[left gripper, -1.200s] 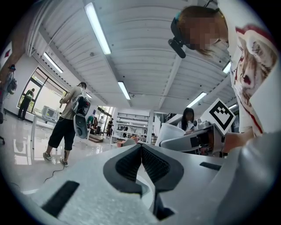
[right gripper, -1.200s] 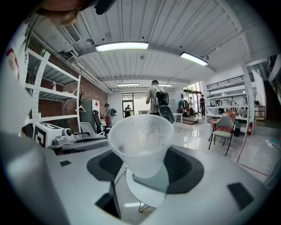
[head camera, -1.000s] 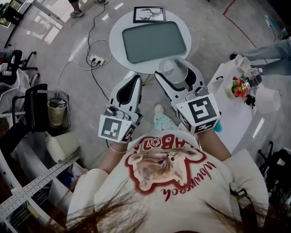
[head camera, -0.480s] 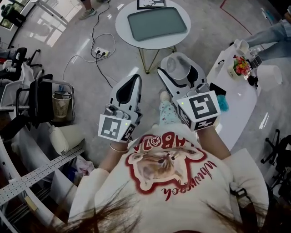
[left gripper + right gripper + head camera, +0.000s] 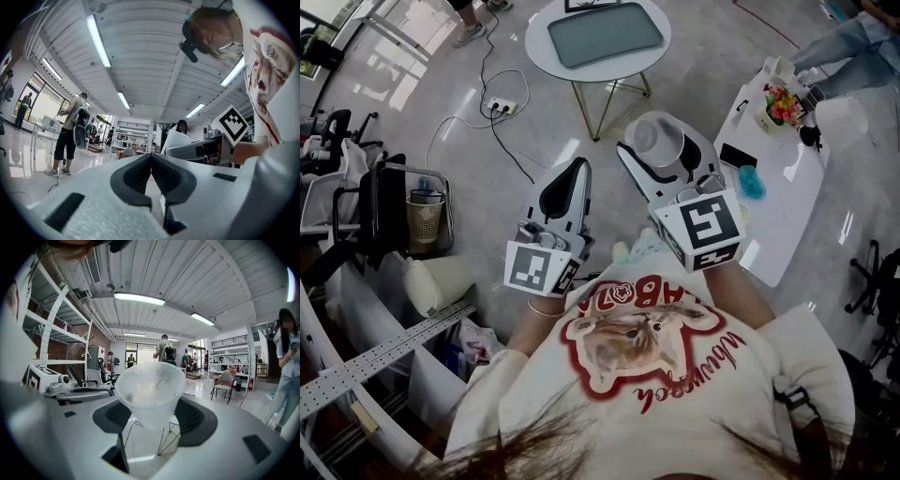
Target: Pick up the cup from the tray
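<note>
Seemingly past the lift: cup (image 5: pixel 658 137) clamped btw R gripper (image 5: pixel 666 155) jaws, well apart from tray (image 5: pixel 605 36) (on round table (image 5: pixel 623 71)). L gripper (image 5: pixel 577 167) jaws together, empty. Next: hold grip steady, avoid crushing cup.

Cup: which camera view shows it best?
Right gripper view: the cup fills the middle, translucent, clamped in the right gripper. The head view shows it small, from above, in the same jaws. The left gripper view shows only a pale part behind the right gripper.
</note>
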A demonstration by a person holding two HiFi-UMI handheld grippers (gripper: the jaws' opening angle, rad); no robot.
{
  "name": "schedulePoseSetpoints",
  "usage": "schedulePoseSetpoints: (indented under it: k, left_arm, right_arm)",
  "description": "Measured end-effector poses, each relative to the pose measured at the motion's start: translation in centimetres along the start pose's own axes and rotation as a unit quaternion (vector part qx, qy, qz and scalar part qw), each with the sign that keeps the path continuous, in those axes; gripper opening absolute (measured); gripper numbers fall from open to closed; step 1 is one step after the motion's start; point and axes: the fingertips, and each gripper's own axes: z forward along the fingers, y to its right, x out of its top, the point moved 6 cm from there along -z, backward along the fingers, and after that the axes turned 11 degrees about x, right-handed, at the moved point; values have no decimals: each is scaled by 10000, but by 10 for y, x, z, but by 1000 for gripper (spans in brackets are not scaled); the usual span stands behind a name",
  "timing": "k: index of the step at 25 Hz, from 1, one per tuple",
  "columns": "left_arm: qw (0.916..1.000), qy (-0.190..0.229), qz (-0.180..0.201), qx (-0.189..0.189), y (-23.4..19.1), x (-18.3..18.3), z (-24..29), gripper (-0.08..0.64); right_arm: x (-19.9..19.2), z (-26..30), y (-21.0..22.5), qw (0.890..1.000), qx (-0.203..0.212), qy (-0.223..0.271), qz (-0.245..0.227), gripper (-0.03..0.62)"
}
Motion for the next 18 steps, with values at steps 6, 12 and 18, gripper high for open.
schedulePoseSetpoints:
  k: [6, 12, 18]
  left_arm:
    - [9999, -125, -54, -60, 28, -6, -9, 14]
    - [9999, -93, -109, -46, 52, -5, -9, 14]
    - [9999, -93, -45, -89, 72, -6, -11, 14]
  right_arm:
    - [-12, -30, 2, 9995, 53, -5, 307, 291]
    - [-9, -57, 10, 9998, -21, -22, 195, 291]
    - [-9, -73, 15, 9993, 0, 213, 298, 291]
